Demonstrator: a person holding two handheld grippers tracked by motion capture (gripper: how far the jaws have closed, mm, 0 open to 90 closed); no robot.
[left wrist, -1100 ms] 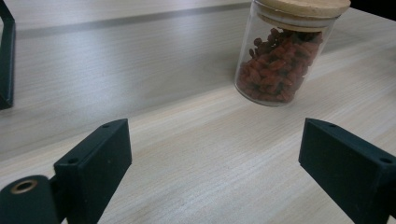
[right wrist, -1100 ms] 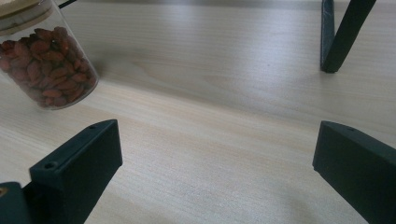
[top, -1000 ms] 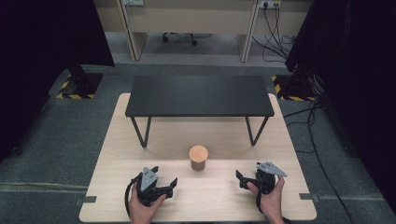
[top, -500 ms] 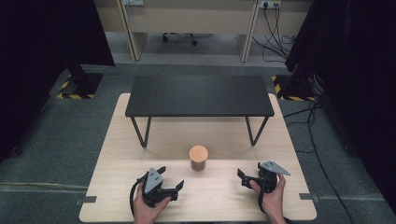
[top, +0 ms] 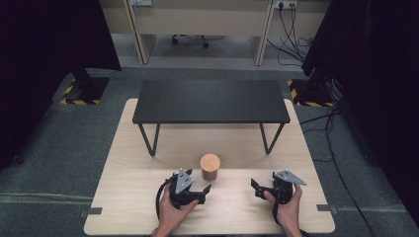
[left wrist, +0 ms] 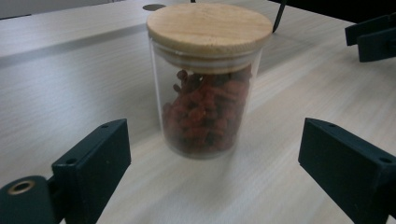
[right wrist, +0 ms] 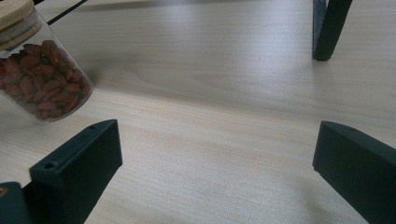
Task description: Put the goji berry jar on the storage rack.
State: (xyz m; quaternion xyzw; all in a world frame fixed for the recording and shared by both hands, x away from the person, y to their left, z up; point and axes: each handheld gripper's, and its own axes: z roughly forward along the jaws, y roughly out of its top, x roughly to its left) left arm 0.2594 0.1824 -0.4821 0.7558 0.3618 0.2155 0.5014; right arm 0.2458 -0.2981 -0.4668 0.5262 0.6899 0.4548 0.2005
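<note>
A small glass jar (top: 210, 167) with a round wooden lid stands upright on the light wooden table (top: 128, 163), front centre. It holds red dried berries (left wrist: 205, 112). My left gripper (top: 197, 191) sits just left of and in front of the jar, open, jaws spread wide toward it with the jar (left wrist: 208, 79) a short way ahead between them, not touched. My right gripper (top: 257, 187) rests open near the front right, nothing between its jaws; the jar (right wrist: 35, 70) lies off to its left.
A low black bench-like shelf (top: 212, 101) on thin metal legs stands across the back half of the table; one leg (right wrist: 329, 28) is ahead of the right gripper. Dark curtains flank the sides. Cables (top: 336, 148) trail on the floor at right.
The left gripper has moved right and forward toward the jar and turned its jaws to it. The right gripper has barely shifted. The jar has stayed put.
</note>
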